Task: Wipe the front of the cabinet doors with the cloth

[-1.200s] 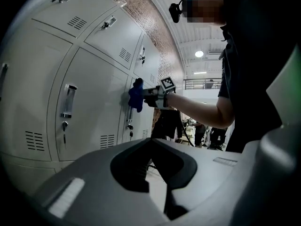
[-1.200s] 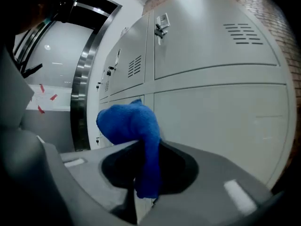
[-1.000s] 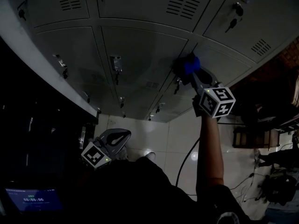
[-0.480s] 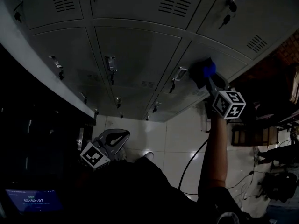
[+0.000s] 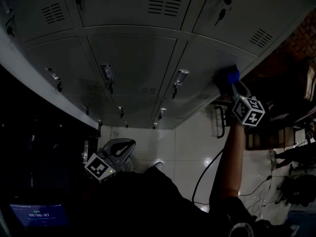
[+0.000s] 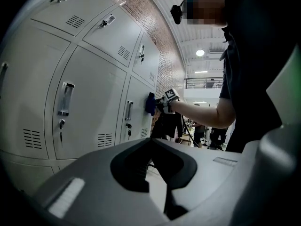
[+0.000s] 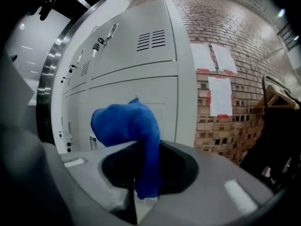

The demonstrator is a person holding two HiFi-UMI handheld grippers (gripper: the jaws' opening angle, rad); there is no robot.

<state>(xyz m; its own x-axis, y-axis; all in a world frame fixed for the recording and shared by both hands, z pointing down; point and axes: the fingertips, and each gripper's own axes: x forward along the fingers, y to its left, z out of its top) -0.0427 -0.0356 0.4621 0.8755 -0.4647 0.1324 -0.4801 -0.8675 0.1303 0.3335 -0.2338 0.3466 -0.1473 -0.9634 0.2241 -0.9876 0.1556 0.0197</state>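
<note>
Blue cloth (image 7: 123,126) on grey cabinet door (image 5: 207,65)

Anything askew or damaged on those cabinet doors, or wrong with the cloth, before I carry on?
Nothing stands out. The cabinet doors sit shut and flush, with no dents visible. The blue cloth is clamped in the right gripper against the rightmost door. The head view is dim, so fine marks could go unseen.

Head view dim and underexposed, cabinet doors (image 5: 133,63) murky grey, lower left black, faint sheen on floor tiles (image 5: 192,137), gripper views brighter, ceiling lamp (image 6: 200,52) glowing upper right, heavy fisheye bending, dark soft edges
</note>
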